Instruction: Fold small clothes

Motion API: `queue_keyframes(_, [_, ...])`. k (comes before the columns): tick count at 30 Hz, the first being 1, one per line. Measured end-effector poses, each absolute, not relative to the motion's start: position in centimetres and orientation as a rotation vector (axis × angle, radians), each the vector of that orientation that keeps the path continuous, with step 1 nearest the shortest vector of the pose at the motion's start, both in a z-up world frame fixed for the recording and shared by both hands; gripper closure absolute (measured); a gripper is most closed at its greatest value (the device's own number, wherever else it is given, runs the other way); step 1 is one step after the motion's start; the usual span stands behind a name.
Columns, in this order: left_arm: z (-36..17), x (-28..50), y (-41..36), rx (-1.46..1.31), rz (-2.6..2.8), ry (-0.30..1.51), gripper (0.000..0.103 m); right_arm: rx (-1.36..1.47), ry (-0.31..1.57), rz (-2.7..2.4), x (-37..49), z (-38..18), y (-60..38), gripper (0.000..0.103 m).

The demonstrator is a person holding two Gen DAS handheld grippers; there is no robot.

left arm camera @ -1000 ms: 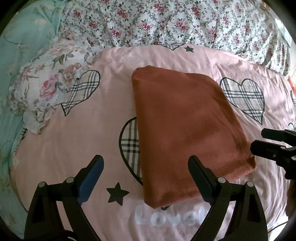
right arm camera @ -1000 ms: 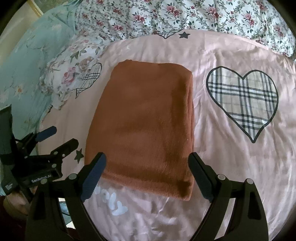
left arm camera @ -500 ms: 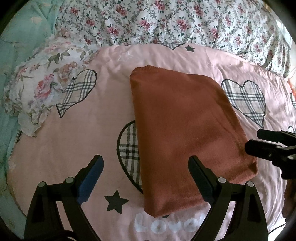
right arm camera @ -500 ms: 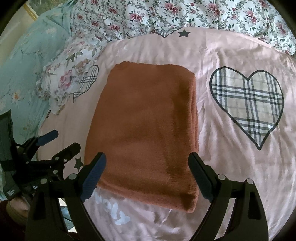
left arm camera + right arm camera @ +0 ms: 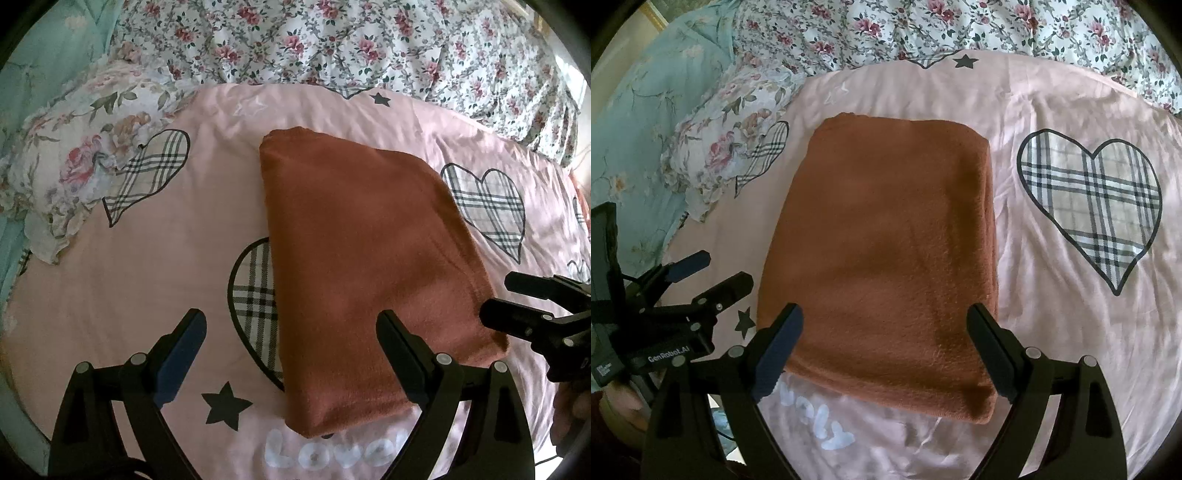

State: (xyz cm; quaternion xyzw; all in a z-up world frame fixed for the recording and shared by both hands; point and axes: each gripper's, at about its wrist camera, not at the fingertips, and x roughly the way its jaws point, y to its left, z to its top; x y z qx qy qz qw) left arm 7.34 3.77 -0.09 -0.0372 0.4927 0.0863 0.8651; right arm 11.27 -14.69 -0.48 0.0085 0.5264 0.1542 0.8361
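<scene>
Right wrist view shows the cloth lying as a neat folded rectangle on the sheet. Both the left gripper and right gripper hover spread, empty; folding looks nearly done.

A pink bedcover printed with plaid hearts and black stars is carrying 1 folded rust-brown garment, lying flat. Left of the garment, a floral pillow is overlapping the cover's edge.
</scene>
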Motion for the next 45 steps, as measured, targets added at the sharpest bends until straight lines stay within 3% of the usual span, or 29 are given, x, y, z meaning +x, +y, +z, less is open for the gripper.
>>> queue_keyframes(45, [-0.1, 7.1, 3.0, -0.071, 0.158, 1.034, 0.008, 0.023, 1.090, 0.311, 10.0, -0.1, -14.3, 0.013])
